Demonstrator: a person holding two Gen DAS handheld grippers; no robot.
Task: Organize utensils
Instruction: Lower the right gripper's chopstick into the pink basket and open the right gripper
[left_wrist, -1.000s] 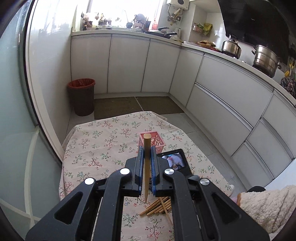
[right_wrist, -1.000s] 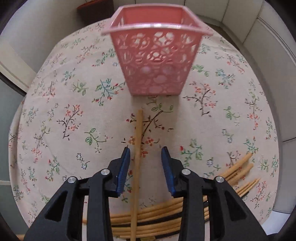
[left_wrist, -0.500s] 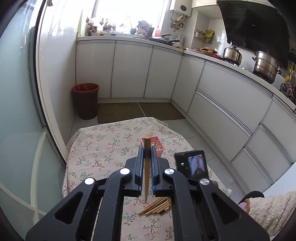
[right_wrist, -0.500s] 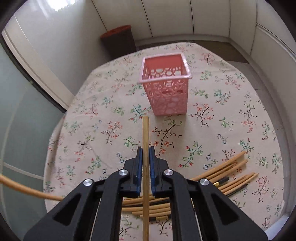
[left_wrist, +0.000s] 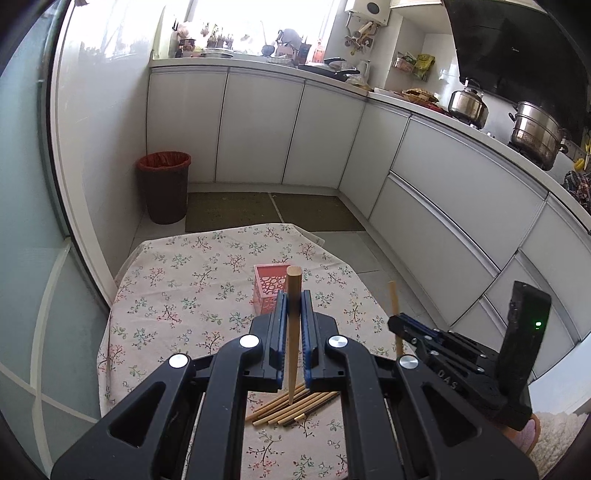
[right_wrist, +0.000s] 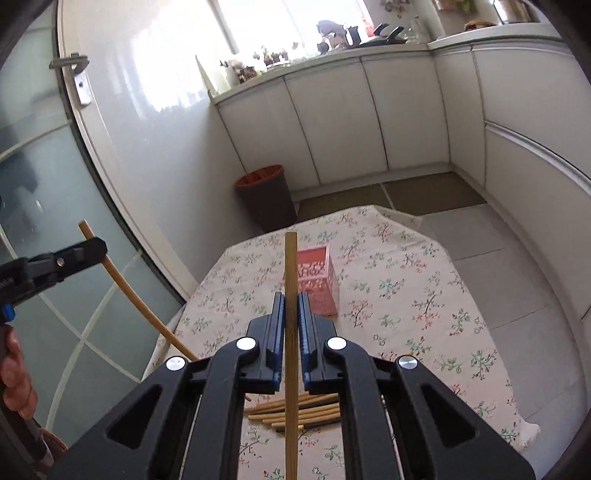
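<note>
Left gripper (left_wrist: 291, 314) clamps one wooden chopstick (left_wrist: 293, 332), raised above the floral tablecloth (left_wrist: 184, 295). Right gripper (right_wrist: 291, 314) clamps a second chopstick (right_wrist: 290, 295). Pink basket (right_wrist: 317, 284) stands mid-table; remaining chopsticks (right_wrist: 295, 410) lie bundled on the near side of it.

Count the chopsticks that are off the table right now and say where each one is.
2. One chopstick is clamped in the left gripper; the other chopstick is clamped in the right gripper. The remaining chopsticks lie on the tablecloth, some hidden behind the grippers.
</note>
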